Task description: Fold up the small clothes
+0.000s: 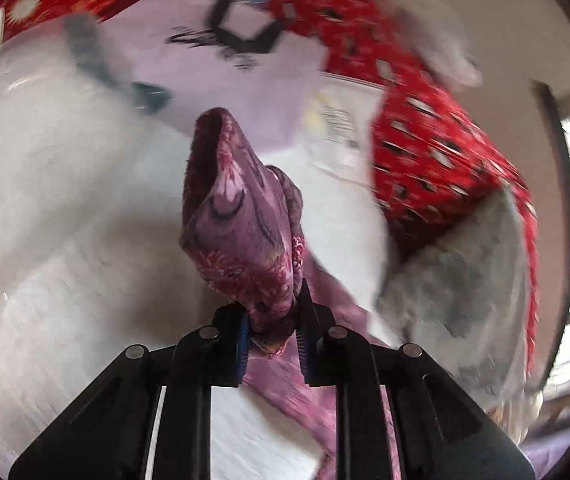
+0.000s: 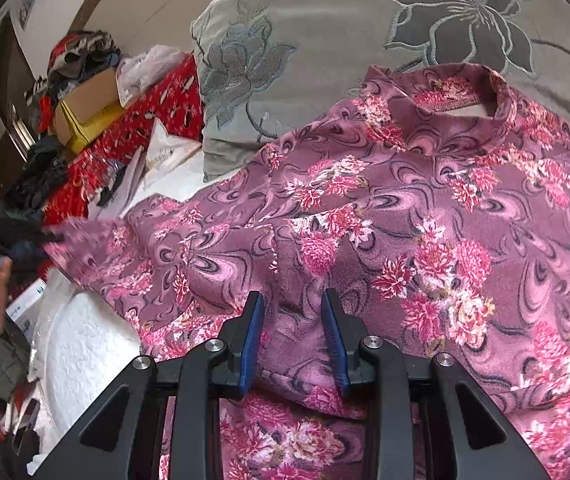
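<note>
Here the left tongs [image 1: 273, 332] pinch the sleeve [image 1: 241, 216] of the top [image 2: 405, 216], stretched leftward off the bed [image 2: 85, 344]; the right tongs [image 2: 293, 340] gape, pressing the nearer body.

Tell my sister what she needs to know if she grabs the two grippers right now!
Left gripper: jaws shut on a bunched end of the purple flowered top, lifted off the white cover.
Right gripper: jaws open, low over the top's middle, gripping nothing.
The top lies spread against the grey pillow, collar at the far side.
Done: one end picked up.
Left: probably bring that end across, then fold the rest and flatten it.
</note>
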The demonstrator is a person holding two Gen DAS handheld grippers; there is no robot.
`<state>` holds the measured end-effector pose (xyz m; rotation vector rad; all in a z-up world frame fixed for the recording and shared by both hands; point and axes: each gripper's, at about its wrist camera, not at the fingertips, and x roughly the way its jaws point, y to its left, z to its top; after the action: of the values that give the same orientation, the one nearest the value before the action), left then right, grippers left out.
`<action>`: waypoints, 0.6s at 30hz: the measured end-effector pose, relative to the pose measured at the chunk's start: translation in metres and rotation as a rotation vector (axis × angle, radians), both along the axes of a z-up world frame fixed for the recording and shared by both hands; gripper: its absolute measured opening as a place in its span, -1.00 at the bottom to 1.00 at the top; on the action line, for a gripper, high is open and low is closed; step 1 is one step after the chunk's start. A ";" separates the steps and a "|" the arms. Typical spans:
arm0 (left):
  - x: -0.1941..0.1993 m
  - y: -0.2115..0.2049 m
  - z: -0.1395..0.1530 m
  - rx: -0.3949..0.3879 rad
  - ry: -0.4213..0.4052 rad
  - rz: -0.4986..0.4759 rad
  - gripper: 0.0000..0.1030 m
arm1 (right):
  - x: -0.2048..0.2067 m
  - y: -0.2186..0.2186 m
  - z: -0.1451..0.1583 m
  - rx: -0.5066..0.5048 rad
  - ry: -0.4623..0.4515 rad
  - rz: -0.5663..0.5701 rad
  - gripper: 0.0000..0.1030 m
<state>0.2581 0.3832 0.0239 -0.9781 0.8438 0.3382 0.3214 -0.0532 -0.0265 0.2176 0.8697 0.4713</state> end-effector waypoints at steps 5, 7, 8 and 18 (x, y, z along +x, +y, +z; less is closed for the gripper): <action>0.004 -0.048 0.038 0.034 -0.053 -0.092 -0.68 | 0.002 -0.009 0.013 -0.018 0.061 0.012 -0.35; 0.008 -0.071 0.048 0.035 -0.066 -0.131 -0.69 | 0.000 -0.020 0.017 -0.021 0.060 -0.005 -0.28; 0.010 -0.081 0.052 0.038 -0.070 -0.147 -0.71 | -0.002 -0.028 0.020 -0.031 0.053 -0.019 -0.25; 0.026 -0.176 0.073 0.166 -0.044 -0.296 -0.74 | -0.011 -0.133 0.018 -0.227 0.051 -0.208 0.00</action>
<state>0.2836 0.2072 0.0964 -0.6920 0.8914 0.1293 0.3100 -0.1865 -0.0087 0.1104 0.9315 0.1716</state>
